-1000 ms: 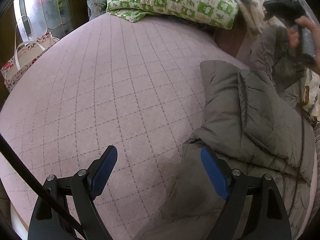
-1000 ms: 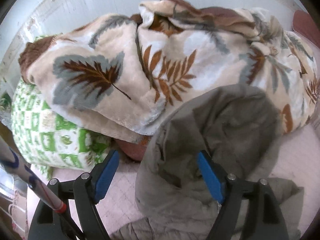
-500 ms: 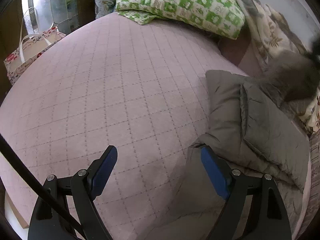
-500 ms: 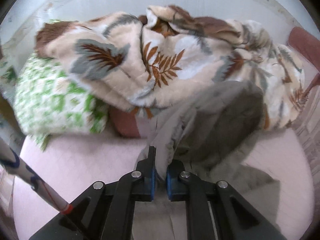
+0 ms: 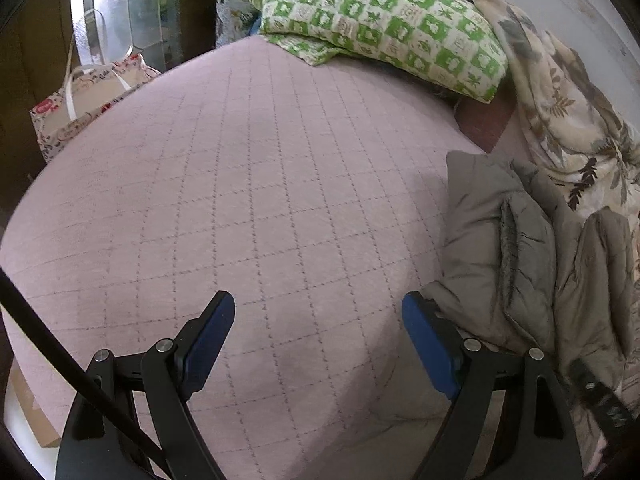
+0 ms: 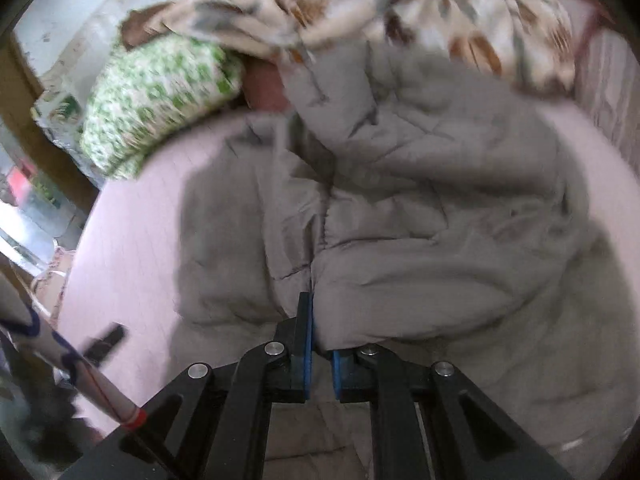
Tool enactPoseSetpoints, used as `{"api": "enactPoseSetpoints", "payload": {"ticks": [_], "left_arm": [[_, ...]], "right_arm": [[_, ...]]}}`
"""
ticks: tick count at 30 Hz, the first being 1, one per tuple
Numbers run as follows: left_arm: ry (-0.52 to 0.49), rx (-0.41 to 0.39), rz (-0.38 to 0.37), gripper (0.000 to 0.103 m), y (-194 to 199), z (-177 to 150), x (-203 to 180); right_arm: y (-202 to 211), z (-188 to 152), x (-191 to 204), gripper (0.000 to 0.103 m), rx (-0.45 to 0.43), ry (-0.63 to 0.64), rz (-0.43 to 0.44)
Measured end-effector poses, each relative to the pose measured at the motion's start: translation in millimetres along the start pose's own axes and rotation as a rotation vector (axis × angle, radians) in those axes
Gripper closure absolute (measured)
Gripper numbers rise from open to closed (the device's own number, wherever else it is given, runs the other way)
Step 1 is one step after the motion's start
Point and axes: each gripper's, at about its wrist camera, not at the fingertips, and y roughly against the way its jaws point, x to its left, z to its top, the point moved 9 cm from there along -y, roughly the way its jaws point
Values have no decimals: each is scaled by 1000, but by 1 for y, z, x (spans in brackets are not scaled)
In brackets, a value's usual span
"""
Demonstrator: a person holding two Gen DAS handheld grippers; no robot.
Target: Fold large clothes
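A grey padded jacket lies bunched on the pink quilted bed. In the left wrist view the jacket sits at the right side of the bed. My right gripper is shut on a fold of the jacket and holds it pulled toward the camera. My left gripper is open and empty above the bare bedspread, its right finger just beside the jacket's near edge.
A green and white checked pillow lies at the head of the bed. A leaf-print blanket is heaped behind the jacket along the wall. A floral bag stands beside the bed at the left.
My right gripper closed on the jacket fabric and pulled it back and down over the jacket body. My left gripper stayed open and drifted slightly left.
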Motion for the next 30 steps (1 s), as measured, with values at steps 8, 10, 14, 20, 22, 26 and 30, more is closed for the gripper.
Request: {"api": "enactPoseSetpoints", "payload": {"ticks": [8,10,14,20,22,26,30], "left_arm": [[-8,-9,12,18,1,1,5],[4,-1,1,18,1,1,4],[-15,-6,-3,18,3,-1,-2],[-26,-12,5,18,4,-4,-5],[-26,-12,12,18,3,-3,-4],[-28,-8,20,18,-2,0,-3],[-28,18,10,18,-8,1,-5]], "right_arm": [[36,-11,-24,52,-45,68,-20],[62,-14,-31,49,-56,113,-35],[99,0,-47,49,-106,169,-94],[90,86,-72,49,-191,135,-234],[66,109,-75,49,-178,113,-249],[6,134,-80,50,-114,54,-268],[-58,95,-79,50,96,31,-236]]}}
